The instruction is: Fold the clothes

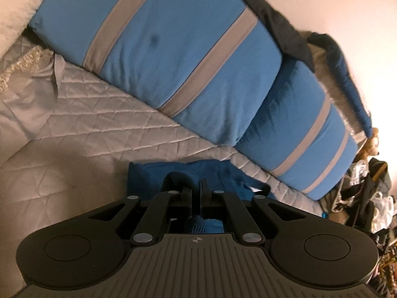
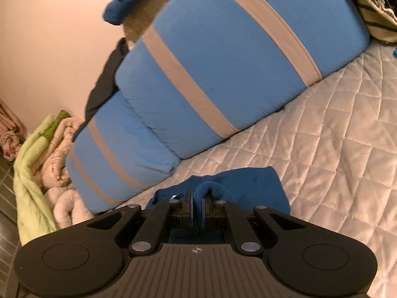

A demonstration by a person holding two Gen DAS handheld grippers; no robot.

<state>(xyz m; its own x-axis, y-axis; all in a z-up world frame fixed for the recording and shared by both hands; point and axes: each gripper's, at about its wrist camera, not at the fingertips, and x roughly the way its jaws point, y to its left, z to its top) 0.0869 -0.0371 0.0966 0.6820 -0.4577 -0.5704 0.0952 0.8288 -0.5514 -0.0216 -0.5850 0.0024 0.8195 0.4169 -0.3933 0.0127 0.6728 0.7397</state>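
Note:
A dark blue garment (image 1: 223,176) lies bunched on the quilted bedspread (image 1: 99,114) just ahead of both grippers. My left gripper (image 1: 197,188) is shut on a ribbed edge of the garment, with cloth draped over the left finger. In the right wrist view my right gripper (image 2: 197,203) is shut on a ribbed blue band of the same garment (image 2: 248,181), pinched between the blue pads (image 2: 191,207). Most of the garment is hidden under the grippers.
Two blue pillows with grey stripes (image 1: 173,57) (image 2: 235,57) lean against the wall at the head of the bed. Dark clothing (image 1: 278,19) is draped over them. A clutter pile (image 1: 367,193) sits beside the bed. Green and beige blankets (image 2: 44,154) lie heaped at the other side.

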